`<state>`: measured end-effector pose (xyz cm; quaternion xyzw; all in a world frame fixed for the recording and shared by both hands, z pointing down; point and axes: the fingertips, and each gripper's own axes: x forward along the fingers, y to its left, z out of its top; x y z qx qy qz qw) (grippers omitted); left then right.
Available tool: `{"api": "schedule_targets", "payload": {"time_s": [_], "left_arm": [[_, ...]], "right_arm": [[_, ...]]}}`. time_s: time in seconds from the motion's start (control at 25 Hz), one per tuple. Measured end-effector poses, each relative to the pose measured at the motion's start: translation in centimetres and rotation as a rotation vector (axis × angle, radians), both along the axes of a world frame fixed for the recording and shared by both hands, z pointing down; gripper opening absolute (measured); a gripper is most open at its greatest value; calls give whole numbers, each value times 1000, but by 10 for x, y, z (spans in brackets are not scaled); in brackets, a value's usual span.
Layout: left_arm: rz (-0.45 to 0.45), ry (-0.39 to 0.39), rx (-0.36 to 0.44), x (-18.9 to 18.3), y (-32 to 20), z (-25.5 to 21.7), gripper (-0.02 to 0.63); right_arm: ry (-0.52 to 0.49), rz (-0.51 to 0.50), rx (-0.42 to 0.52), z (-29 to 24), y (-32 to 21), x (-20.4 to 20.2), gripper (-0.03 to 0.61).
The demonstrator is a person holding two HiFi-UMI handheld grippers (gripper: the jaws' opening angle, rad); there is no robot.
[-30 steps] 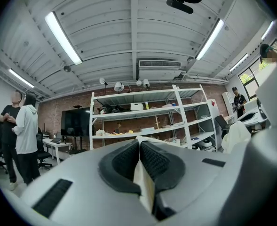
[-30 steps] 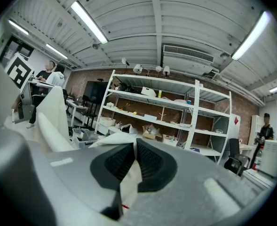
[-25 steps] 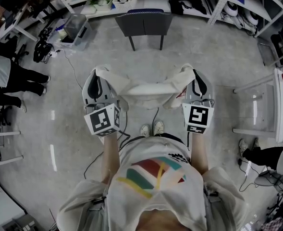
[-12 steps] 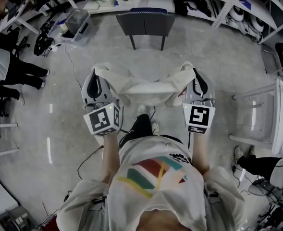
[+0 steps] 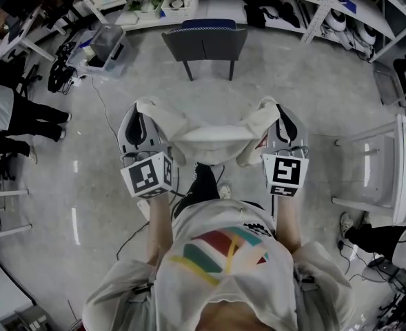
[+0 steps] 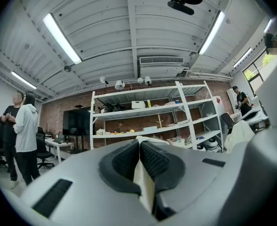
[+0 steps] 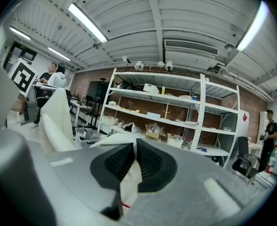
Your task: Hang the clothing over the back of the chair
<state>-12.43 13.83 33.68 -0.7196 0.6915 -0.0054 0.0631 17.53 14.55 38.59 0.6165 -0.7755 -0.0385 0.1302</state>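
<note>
Both tongs were clamped tight on the clothing, the left gripper at one end and the right gripper at the other. Far ahead, the chair stood bare. The pale cloth hung between the tongs, well short of the chair. Picking up looked done. Carrying it over and draping it were left. No words could be read, only square markers.

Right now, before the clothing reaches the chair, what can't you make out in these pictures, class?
1. The clothing: its type and length. In the head view it is bunched between the left gripper and the right gripper.
2. The chair: its seat, hidden behind its backrest in the head view. Neither gripper view shows the chair.
3. The shelf items: too small to identify in any view.
</note>
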Motion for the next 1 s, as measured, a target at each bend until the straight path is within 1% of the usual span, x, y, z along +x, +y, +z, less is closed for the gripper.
{"api": "schedule_targets", "payload": {"time_s": [0.2,0.4,0.88,1.0], "left_arm": [[8,5,-8,-4,-32,5,15],[3,22,3,-23,-80,8,17],[44,52,40,-65,-214,-17,17],[63,58,50,-70,-246,-25,17]], "right_arm": [[2,8,-11,7,-29,-5,9],[14,14,-3,4,-71,-17,8],[52,92,42,-32,-190,-44,8],[57,119,52,-40,-217,-46,8]]}}
